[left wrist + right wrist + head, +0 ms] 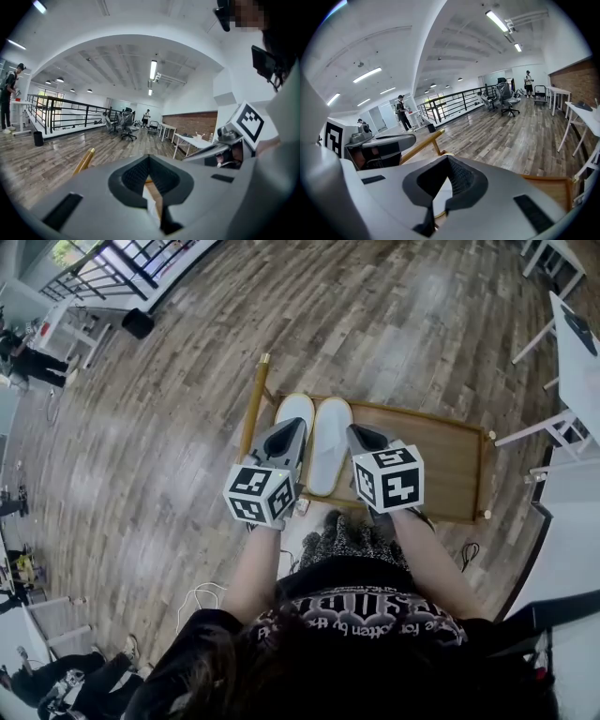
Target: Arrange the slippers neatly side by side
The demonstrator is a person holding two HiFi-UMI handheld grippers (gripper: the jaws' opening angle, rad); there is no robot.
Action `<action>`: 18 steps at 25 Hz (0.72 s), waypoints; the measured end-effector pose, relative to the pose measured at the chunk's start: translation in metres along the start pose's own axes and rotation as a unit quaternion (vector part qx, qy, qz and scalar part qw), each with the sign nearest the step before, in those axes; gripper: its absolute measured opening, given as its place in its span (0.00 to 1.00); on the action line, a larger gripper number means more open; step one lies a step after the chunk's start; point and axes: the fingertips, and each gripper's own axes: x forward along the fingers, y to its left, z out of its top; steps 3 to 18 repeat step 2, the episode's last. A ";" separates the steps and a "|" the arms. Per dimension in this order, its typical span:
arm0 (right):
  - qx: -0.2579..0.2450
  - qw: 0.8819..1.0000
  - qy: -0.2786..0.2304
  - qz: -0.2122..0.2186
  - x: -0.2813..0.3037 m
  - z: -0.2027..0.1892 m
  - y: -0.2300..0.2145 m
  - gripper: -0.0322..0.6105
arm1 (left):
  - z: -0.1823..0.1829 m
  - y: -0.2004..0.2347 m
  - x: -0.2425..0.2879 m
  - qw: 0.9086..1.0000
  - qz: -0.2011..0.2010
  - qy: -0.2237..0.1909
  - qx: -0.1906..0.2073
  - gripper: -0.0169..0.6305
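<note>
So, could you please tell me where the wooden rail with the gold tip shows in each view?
Head view: wooden rail, just left of the slippers.
Left gripper view: rail at lower left.
Right gripper view: rail left of centre.
Shared landmark: the black railing.

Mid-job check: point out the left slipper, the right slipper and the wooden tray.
left slipper (295, 411): head view, its far rounded end.
right slipper (330, 446): head view, middle of its top.
wooden tray (452, 463): head view, bare surface right of the slippers.
</note>
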 end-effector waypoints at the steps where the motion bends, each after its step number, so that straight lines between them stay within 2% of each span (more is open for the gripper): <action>1: -0.002 1.000 0.000 0.001 0.000 0.000 0.002 0.05 | -0.001 0.001 -0.002 1.000 0.004 0.000 -0.002 0.03; 18: -0.005 1.000 0.000 0.003 -0.001 -0.001 0.003 0.05 | -0.001 0.002 -0.003 1.000 0.008 0.001 -0.003 0.03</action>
